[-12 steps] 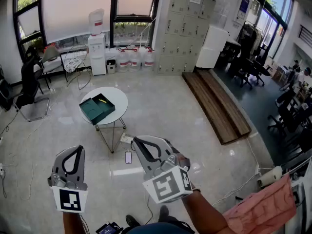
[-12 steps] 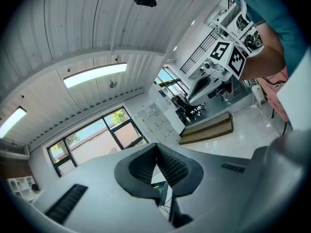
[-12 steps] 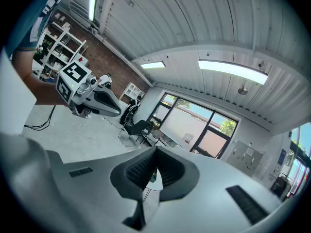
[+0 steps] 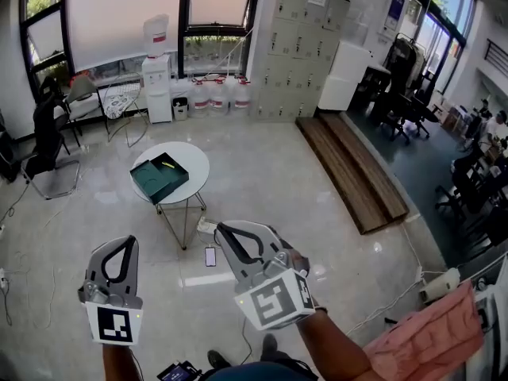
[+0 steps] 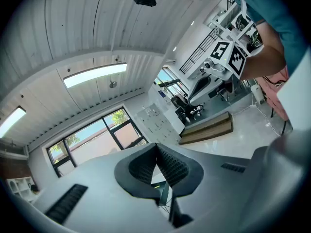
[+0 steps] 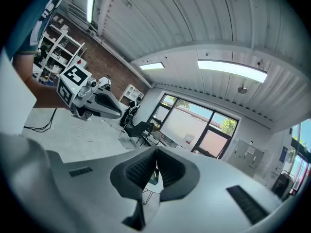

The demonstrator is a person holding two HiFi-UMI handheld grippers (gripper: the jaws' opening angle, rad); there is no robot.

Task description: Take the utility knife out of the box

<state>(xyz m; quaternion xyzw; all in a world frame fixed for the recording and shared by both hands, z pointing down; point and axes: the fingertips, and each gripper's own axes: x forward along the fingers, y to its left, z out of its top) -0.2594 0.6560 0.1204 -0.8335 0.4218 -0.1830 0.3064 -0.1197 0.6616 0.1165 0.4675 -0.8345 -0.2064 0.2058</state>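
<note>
Jaws pressed together on left gripper [image 4: 127, 241] and right gripper [image 4: 221, 228]; one box [image 4: 155, 181], one utility knife [image 4: 167, 165] inside.

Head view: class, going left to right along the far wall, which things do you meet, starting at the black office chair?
black office chair → water dispenser → water jugs on the floor → grey lockers → white cabinet

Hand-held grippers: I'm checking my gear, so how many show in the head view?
2: the left hand-held gripper at lower left; the right hand-held gripper at lower centre. None appear hidden.
</note>
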